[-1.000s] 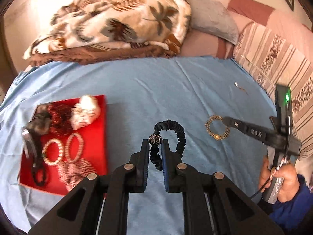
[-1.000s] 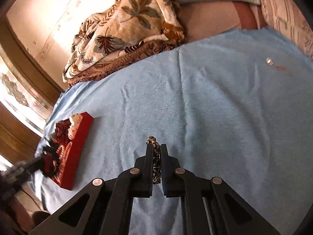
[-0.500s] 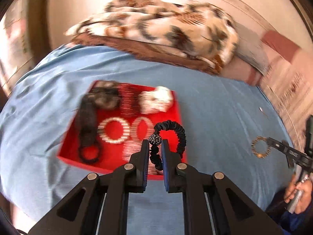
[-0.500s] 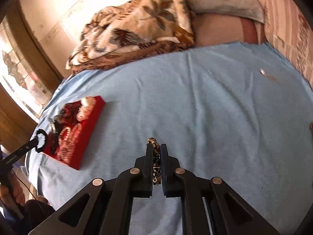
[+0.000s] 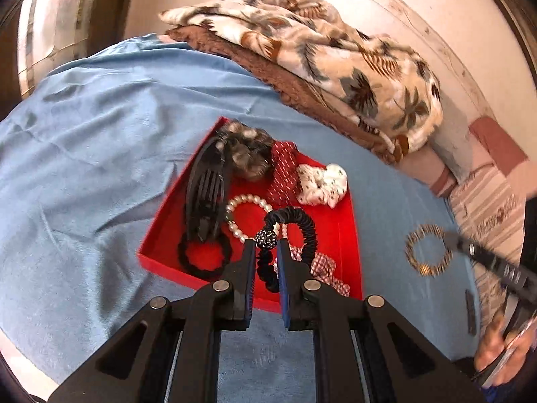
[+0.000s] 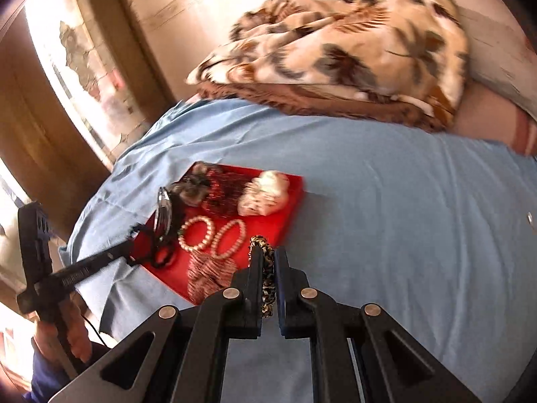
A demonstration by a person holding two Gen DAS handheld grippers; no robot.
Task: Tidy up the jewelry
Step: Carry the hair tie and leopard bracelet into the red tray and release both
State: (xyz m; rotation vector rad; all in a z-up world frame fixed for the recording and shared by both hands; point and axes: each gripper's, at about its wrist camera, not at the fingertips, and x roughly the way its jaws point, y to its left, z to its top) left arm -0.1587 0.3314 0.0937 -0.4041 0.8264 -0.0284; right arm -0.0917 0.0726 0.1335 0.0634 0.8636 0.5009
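My left gripper (image 5: 265, 245) is shut on a black scrunchie with a sparkly bead (image 5: 303, 231) and holds it over the near part of the red tray (image 5: 161, 231). The tray holds a black hair claw (image 5: 204, 188), a pearl bracelet (image 5: 241, 216), a white scrunchie (image 5: 320, 183) and other hair pieces. My right gripper (image 6: 267, 252) is shut on a gold and black beaded bracelet (image 6: 266, 278) beside the tray's right edge (image 6: 288, 215). That bracelet also shows in the left wrist view (image 5: 428, 250), in the air right of the tray.
The tray lies on a blue bedsheet (image 5: 84, 141). A folded leaf-print blanket (image 5: 319, 50) and pillows lie at the head of the bed. A small shiny item (image 6: 530, 218) lies on the sheet at far right.
Both grippers have swung left toward the red tray. The left one now holds the black scrunchie over the tray, and the right one has brought the bracelet up to the tray's edge.
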